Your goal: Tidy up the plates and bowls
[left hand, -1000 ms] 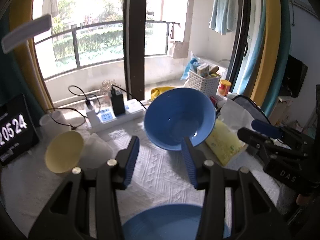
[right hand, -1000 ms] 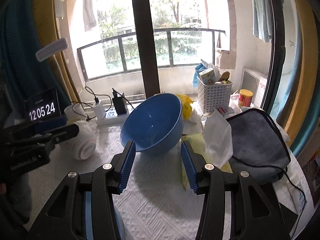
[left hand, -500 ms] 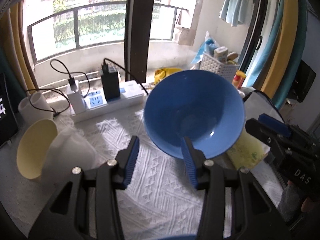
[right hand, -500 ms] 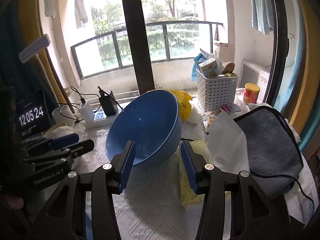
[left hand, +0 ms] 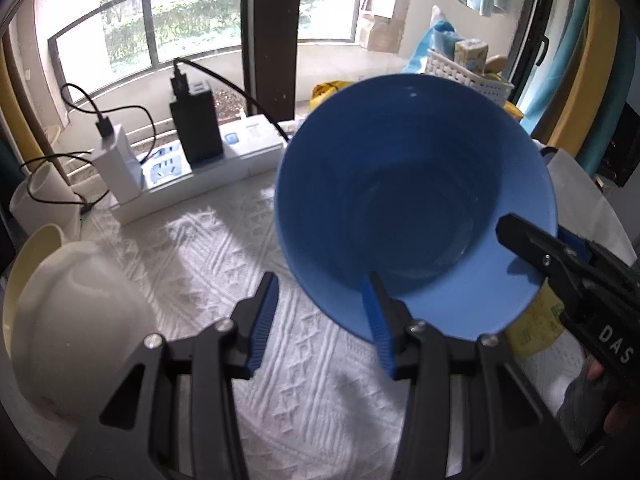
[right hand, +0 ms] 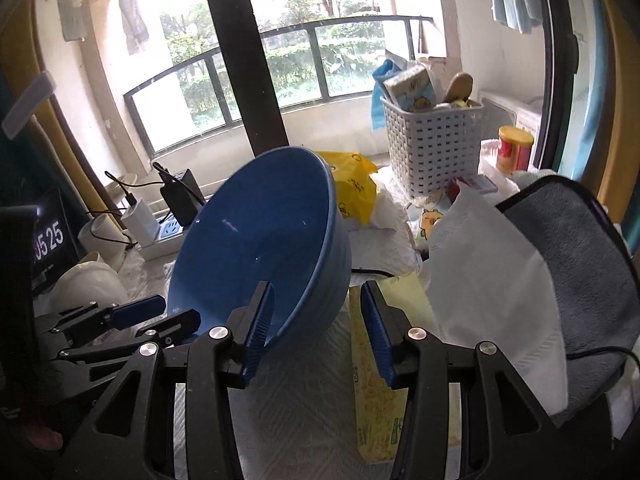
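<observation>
Bowl (left hand: 416, 208), blue and tipped on edge, has its near rim between the half-open right gripper's (right hand: 316, 332) just-narrowed jaws, unpinched; left gripper (left hand: 320, 320), also half-open, straddles its lower rim.

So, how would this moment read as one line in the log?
blue bowl tilted | left gripper jaws open astride rim | right gripper jaws just been closing, rim between, not gripping

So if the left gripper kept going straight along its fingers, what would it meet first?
Most likely the blue bowl: the left gripper already straddles its near rim, one finger inside and one outside. Depth is hard to judge, so the white cloth beneath could come first.
</observation>
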`<state>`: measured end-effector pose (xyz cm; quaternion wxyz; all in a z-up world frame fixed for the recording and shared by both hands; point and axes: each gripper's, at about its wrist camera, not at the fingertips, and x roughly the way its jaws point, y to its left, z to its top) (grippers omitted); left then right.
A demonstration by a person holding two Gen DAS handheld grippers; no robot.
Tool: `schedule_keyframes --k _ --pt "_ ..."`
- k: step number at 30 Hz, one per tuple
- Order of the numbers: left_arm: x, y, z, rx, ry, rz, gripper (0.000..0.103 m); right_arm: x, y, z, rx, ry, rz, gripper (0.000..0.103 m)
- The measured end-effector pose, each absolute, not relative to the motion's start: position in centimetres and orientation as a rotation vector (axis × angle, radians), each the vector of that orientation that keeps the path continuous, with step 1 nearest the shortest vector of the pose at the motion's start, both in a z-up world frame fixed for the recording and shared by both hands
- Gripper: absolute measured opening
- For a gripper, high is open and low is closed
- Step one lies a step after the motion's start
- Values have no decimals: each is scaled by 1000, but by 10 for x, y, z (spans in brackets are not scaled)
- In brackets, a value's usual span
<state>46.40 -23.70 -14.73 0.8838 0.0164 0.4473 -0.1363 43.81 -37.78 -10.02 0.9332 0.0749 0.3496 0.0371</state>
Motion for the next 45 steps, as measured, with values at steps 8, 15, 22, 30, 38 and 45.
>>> schedule_keyframes --k 8,15,22,30,38,45 --pt "463 -244 -148 10 935 -339 44 441 -381 -107 162 726 64 24" --pt "450 -243 -137 55 871 -327 39 435 -380 -102 156 719 59 24" --pt "434 -236 -123 66 823 -321 39 426 -375 -92 148 701 66 24" --pt "417 -226 -106 61 776 -327 39 410 -366 -82 140 689 69 24" --pt "395 -213 -93 56 747 -333 39 392 -355 -72 134 675 71 24" --pt "379 -199 -86 50 726 -332 39 373 -343 -64 130 661 79 24"
